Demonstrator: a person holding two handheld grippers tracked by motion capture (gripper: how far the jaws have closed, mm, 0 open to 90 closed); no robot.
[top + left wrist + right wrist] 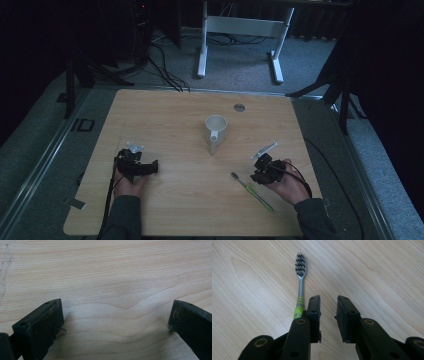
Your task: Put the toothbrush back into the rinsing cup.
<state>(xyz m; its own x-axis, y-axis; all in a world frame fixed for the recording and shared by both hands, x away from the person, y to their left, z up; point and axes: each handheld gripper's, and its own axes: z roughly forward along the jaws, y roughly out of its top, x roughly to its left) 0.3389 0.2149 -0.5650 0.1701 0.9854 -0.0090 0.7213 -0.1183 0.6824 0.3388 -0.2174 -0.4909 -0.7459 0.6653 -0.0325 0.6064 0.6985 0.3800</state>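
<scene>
A toothbrush [252,191] with a green and grey handle lies flat on the wooden table [175,120], bristled head pointing away from the person. In the right gripper view the toothbrush [300,287] runs just outside the left jaw, its dark bristles ahead of the tips. My right gripper [328,302] stands open by a narrow gap with bare wood between its pads. Seen from above, the right gripper [257,176] sits low beside the brush's handle. My left gripper [116,320] is wide open over bare wood and rests at the table's left [148,167].
A white mug [216,131] stands upright mid-table, handle toward the person. A small grey round cap [239,107] sits in the tabletop behind it. Beyond the far edge are a white desk frame [240,30] and floor cables [165,70].
</scene>
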